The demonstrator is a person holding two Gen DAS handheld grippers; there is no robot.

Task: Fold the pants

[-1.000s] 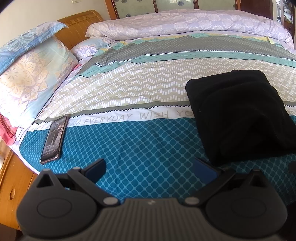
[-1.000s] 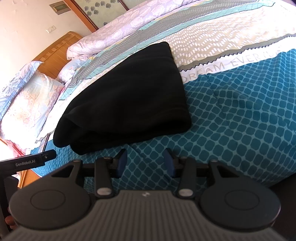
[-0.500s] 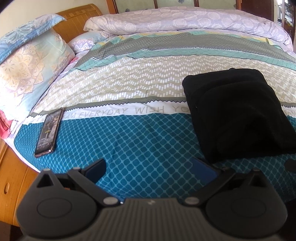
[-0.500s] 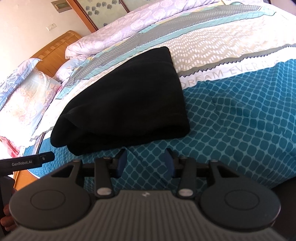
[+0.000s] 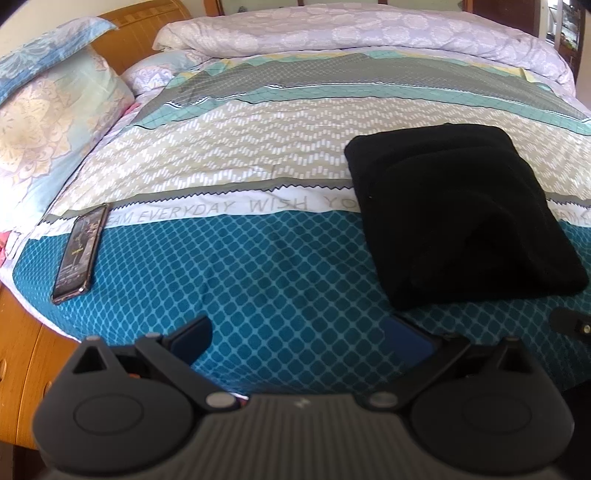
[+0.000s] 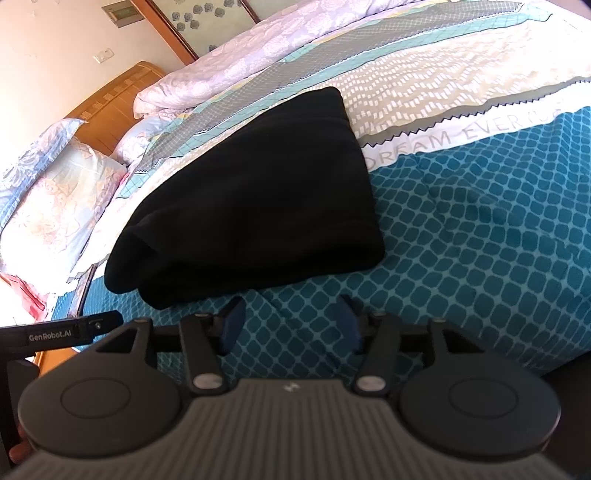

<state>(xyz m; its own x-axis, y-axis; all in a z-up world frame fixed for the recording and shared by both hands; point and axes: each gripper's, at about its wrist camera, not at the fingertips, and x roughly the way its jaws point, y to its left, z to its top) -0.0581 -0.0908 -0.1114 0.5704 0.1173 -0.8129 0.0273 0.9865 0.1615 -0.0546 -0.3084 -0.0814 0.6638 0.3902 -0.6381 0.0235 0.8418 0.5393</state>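
The black pants lie folded into a thick rectangle on the patterned bedspread. They also show in the right wrist view, left of centre. My left gripper is open wide and empty, near the bed's front edge, left of and below the pants. My right gripper is open and empty, just in front of the pants' near edge, not touching them.
A phone lies on the bedspread near the left edge. Pillows and a wooden headboard are at the left. A rolled lilac duvet lies along the far side. The left gripper's body shows in the right wrist view.
Both grippers have drawn back a little from the bed, so the pants and phone sit slightly farther in view. The pants have not moved. Both grippers stay open.
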